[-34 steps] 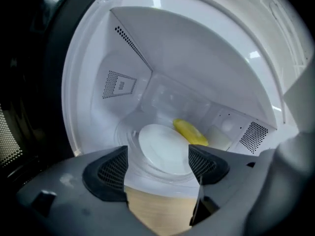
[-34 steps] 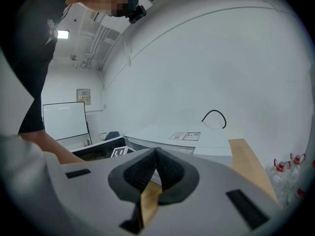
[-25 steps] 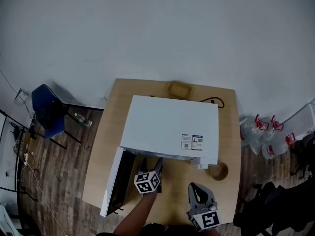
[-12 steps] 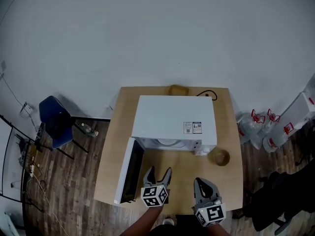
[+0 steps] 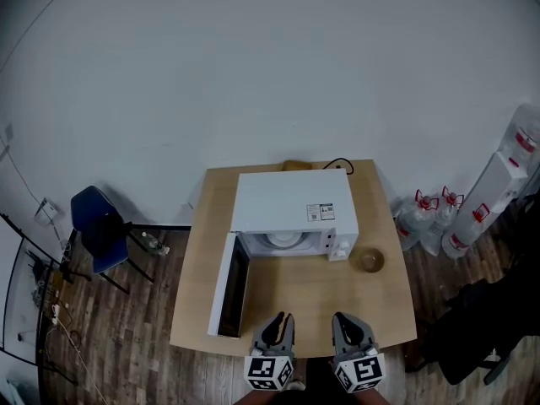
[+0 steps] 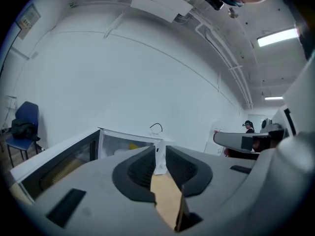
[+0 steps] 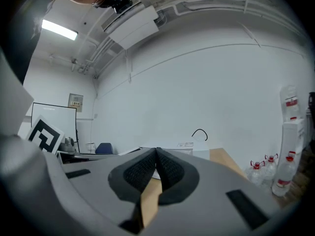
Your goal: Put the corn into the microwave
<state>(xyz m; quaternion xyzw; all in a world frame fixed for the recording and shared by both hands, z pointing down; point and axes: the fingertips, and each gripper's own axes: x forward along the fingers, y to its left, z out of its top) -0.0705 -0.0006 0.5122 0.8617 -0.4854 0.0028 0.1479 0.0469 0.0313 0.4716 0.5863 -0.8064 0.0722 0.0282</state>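
Note:
The white microwave (image 5: 291, 201) stands on the wooden table (image 5: 371, 306) with its door (image 5: 229, 285) swung open to the left. A white plate (image 5: 283, 241) lies inside. In the left gripper view a yellow piece, apparently the corn (image 6: 132, 145), shows inside the microwave (image 6: 129, 144). My left gripper (image 5: 284, 321) (image 6: 158, 156) hovers by the table's near edge; its jaws are closing to a narrow gap with nothing between them. Beside it my right gripper (image 5: 342, 323) (image 7: 156, 154) is shut and empty, pointing at the microwave (image 7: 182, 151).
A small brown bowl (image 5: 371, 261) sits on the table right of the microwave. A black cable (image 5: 337, 165) runs behind it. A blue chair (image 5: 99, 226) stands on the floor to the left, water bottles (image 5: 426, 218) and a dispenser (image 5: 506, 175) to the right.
Both grippers have drawn back from the microwave's front to the table's near edge. The left gripper left the open doorway and its jaws have narrowed. The camera has also backed away.

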